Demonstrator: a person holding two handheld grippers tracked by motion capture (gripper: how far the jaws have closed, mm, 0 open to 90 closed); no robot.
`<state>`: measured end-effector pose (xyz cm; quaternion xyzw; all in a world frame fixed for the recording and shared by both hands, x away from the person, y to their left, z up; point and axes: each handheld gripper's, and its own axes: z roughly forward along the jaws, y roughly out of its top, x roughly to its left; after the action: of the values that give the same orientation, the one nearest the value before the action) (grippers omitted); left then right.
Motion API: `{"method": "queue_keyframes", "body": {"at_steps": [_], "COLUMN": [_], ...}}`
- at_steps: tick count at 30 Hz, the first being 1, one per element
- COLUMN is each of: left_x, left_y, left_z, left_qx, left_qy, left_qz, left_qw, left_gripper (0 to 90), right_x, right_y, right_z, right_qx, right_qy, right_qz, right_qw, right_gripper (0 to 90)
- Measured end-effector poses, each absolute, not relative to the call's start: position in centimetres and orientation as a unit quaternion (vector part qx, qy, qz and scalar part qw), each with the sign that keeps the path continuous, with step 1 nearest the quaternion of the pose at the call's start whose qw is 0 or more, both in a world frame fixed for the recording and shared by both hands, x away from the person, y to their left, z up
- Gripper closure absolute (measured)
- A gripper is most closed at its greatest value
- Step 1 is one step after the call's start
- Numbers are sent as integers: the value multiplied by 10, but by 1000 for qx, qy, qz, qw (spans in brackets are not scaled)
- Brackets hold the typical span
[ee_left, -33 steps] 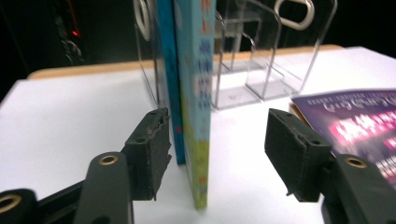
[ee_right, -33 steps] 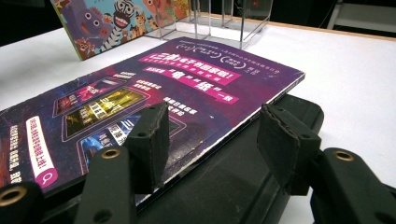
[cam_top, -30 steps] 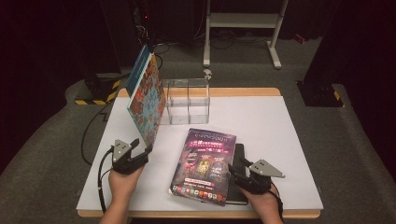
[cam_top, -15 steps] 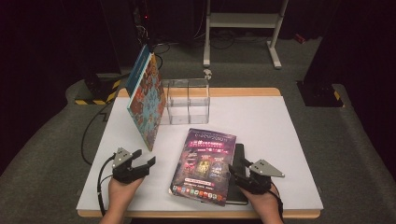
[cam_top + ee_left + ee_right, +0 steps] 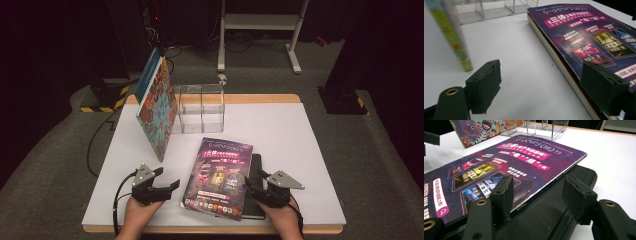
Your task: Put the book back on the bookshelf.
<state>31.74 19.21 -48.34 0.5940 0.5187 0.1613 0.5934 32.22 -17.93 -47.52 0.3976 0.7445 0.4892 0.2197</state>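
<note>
Left gripper (image 5: 165,181) sits lower left of the high view, jaws just been opening with nothing between them. Right gripper (image 5: 252,182) straddles the purple glossy magazine's (image 5: 220,177) edge lower centre, jaws apart, not pinching.

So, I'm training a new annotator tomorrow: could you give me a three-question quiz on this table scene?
1. True or false: the colourful picture book lies flat on the table.
2. What lies under the purple book? A) a black case B) a clear organiser C) nothing
3. Fill in: the left gripper has its jaws ____, with nothing between them.

Key:
1. False: it stands tilted, leaning against the clear organiser.
2. A: the black case juts out beneath it, by the right gripper.
3. Open: they have just been opening.
</note>
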Motion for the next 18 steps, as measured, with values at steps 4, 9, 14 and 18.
{"method": "queue_keyframes", "body": {"at_steps": [4, 9, 14, 18], "left_x": [323, 338, 350, 351], "left_y": [178, 158, 142, 133], "left_z": [-484, -482, -481, -481], "left_qx": [603, 618, 636, 638], "left_qy": [513, 498, 493, 486], "left_qz": [158, 147, 116, 103], "left_qw": [590, 590, 583, 588], "left_gripper": [159, 151, 148, 145], "right_x": [323, 323, 321, 321], "right_y": [-180, -182, -183, -184], "right_z": [-475, -475, -475, -475], "right_qx": [393, 385, 381, 386], "right_qy": [749, 749, 749, 748], "right_qz": [488, 494, 490, 489], "right_qw": [217, 217, 231, 230], "right_gripper": [431, 443, 432, 417]}}
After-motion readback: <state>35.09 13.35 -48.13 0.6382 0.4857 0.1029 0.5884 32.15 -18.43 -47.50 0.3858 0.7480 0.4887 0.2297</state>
